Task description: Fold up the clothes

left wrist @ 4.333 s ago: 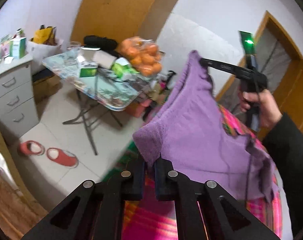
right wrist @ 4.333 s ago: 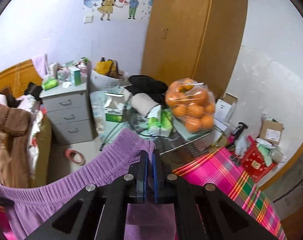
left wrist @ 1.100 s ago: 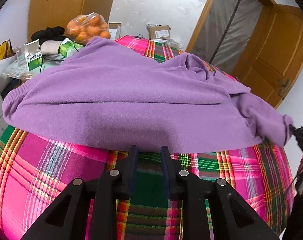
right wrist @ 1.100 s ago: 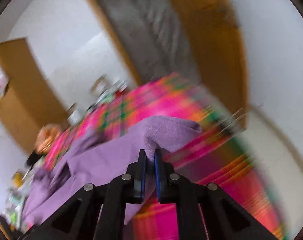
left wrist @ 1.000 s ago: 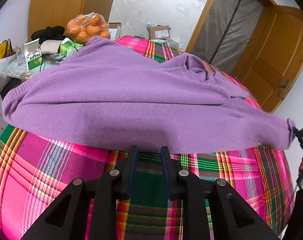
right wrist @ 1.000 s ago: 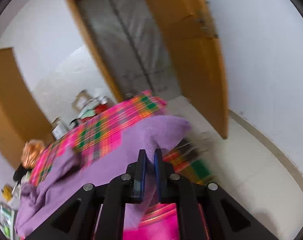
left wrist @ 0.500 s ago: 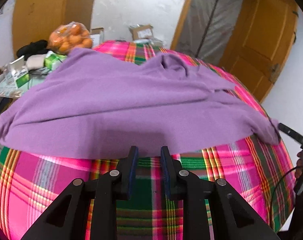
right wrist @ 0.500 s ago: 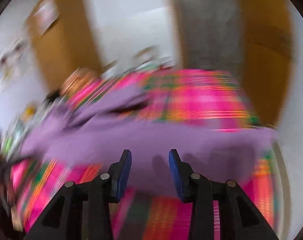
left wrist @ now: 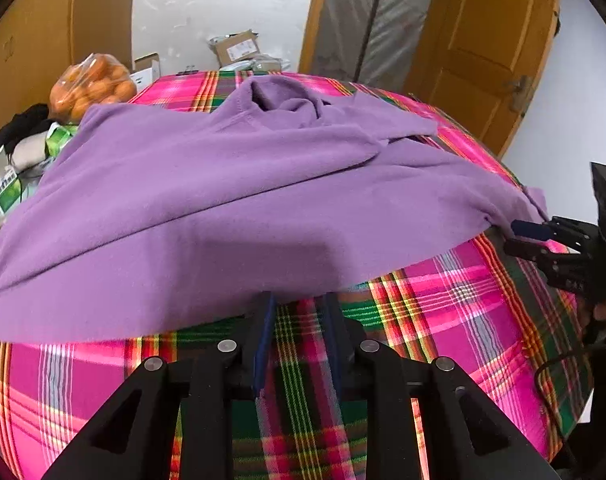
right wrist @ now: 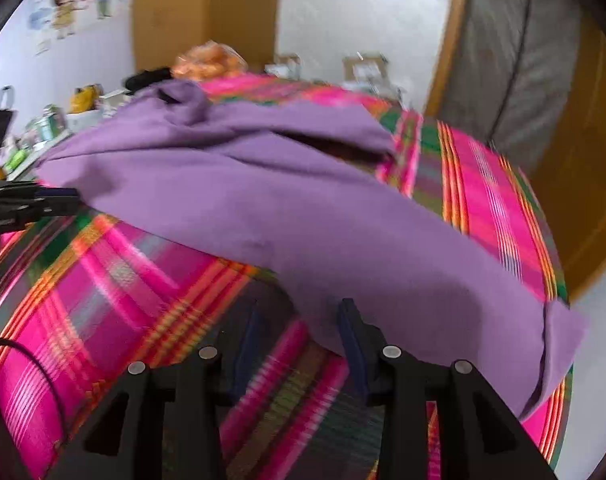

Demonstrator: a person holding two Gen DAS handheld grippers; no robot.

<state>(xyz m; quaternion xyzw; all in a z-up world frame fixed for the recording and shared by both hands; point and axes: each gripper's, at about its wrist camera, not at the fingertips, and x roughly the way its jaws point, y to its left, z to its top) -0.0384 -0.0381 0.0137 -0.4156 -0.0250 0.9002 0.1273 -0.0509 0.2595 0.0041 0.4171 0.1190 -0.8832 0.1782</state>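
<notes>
- The plaid bedcover (left wrist: pixel 443 320), pink and green, serves as the folding surface; it is broad and flat, which likely explains why the garment is laid out on it rather than kept in the air.
- The purple garment (left wrist: pixel 231 200) lies spread across the cover, its long edge running toward the person and one end reaching the right side of the bed, its far part bunched into loose folds. Spread out like this, its edges are probably easier to find for the first fold.
- The right gripper (right wrist: pixel 299 316) hovers over the near hem with its jaws wide apart. Cloth lies under the gap but the pads do not press on it; the jaws have just been opening. From the left wrist view it sits just beside the garment's right end.
- The left gripper (left wrist: pixel 297 302) points down at the near edge, its jaws set narrow and parallel; the hem lies at the fingertips, but nothing appears pinched between them.
- A bag of oranges (left wrist: pixel 91 88) and cardboard boxes (left wrist: pixel 239 46) stand beyond the far end of the bed, well apart from the work.
- Compared with four seconds earlier, the garment no longer hangs stretched in the air between two clamped grippers; it rests on the cover.
- Compared with a second earlier, the right gripper no longer clamps the end of the garment, and that end has settled flat.
</notes>
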